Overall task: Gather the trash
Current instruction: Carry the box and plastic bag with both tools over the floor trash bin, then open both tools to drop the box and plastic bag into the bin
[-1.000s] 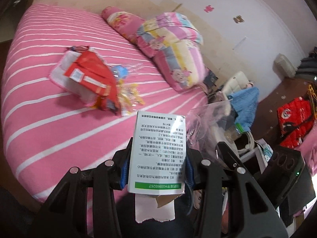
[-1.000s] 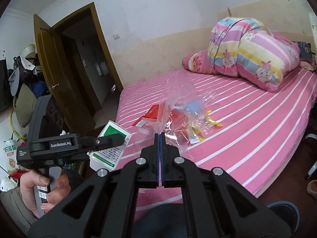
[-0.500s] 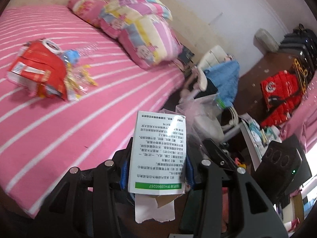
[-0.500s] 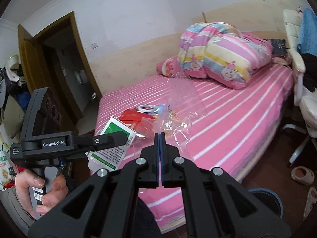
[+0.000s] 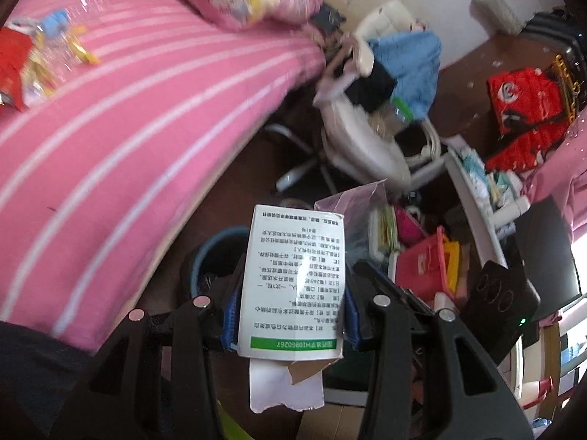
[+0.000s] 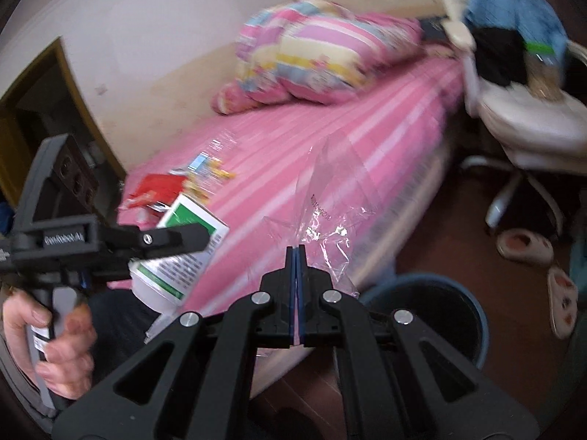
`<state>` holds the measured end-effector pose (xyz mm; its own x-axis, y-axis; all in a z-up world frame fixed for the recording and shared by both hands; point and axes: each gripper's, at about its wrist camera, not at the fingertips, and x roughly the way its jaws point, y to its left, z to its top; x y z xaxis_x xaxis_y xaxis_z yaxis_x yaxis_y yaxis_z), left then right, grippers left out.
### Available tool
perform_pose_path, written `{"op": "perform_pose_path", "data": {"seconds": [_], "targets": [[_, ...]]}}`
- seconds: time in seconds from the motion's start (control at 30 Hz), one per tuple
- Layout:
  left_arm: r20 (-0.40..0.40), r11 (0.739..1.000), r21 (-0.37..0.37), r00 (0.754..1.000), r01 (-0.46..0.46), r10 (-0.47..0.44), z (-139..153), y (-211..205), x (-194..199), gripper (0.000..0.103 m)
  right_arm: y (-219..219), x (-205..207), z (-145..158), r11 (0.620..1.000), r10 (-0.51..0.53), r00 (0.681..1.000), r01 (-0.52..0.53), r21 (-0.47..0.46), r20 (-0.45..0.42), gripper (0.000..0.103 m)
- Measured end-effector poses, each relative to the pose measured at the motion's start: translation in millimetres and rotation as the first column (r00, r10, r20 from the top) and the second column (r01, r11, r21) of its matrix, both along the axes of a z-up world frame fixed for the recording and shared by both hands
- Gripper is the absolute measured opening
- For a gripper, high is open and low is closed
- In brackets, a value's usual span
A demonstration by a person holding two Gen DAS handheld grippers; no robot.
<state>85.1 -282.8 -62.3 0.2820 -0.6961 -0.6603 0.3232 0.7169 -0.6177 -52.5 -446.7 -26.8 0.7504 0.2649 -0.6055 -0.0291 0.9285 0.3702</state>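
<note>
A round blue bin [image 6: 425,315] with a dark inside stands on the brown floor just beside the bed's edge; what it holds cannot be made out. The left gripper [image 5: 291,315] pinches a flat white-and-green cardboard box [image 5: 293,282] by its two sides, its printed face up and a torn white paper flap hanging from the open near end; in the left wrist view the box sits in front of the bin. The right gripper [image 6: 295,253] has its blue pads pressed together on a thin, crinkled clear plastic bag [image 6: 330,212], which stands up limp above the bin's rim. More trash lies well apart on the pink striped bed [image 5: 121,117]: a glossy red wrapper [image 6: 156,187] and a crumpled clear bottle [image 5: 55,44] with small yellow scraps.
</note>
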Motion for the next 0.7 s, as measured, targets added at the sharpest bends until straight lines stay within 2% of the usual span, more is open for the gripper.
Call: {"op": "perform_pose_path", "data": {"seconds": [0.27,0.43,0.7], "targets": [[-0.132,0.993,0.042,0.986,0.111,-0.105,-61,-62,22,0.043,-41,-6,-63,0.996,-0.085,0.987,0.085,-0.009,-0.135,0.001],[-0.215,0.981,0.060,0.962,0.184,-0.167,-102,-92,40,0.043,-58,-6,-97,0.992,-0.120,0.970,0.122,-0.003,-0.211,0.001],[-0.305,0.959,0.084,0.923,0.271,-0.235,-156,-128,61,0.043,-67,-1,-135,0.988,-0.148,0.943,0.152,-0.011,-0.299,0.001]]}}
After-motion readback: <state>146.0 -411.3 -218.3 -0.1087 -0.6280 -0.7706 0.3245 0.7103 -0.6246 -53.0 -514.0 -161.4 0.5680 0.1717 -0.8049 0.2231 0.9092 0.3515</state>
